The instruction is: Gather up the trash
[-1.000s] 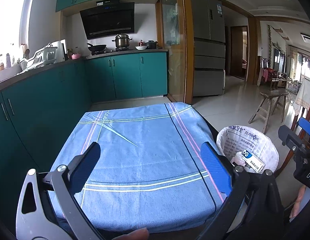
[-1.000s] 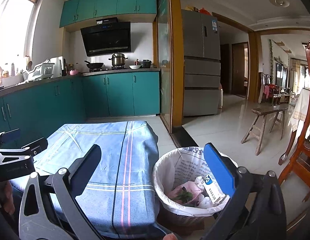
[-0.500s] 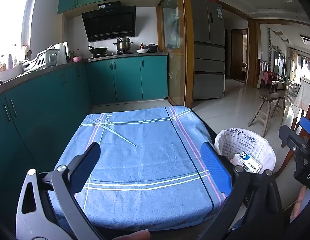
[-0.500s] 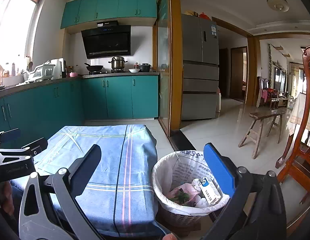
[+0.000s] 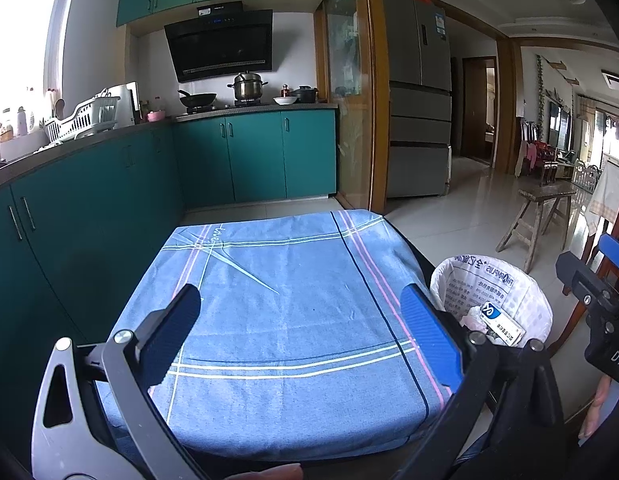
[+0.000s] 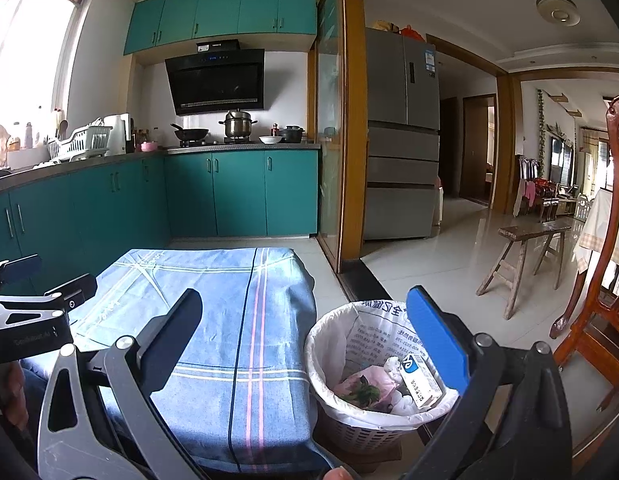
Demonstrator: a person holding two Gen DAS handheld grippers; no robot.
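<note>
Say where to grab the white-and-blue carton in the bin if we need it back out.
Judging from the right wrist view, take the carton by its upper end, the one with the blue logo, coming straight down from above. It lies tilted on the other trash against the right side of the lined bin, so a side approach looks blocked by the bin's wall. Close jaws across its narrow width.

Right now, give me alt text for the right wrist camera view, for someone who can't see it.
The open right gripper hangs over a table covered in a blue cloth and a lined wastebasket beside it, which holds a small white carton and pink wrapping. Behind are teal kitchen cabinets, a stove with pots, and a grey fridge.
</note>
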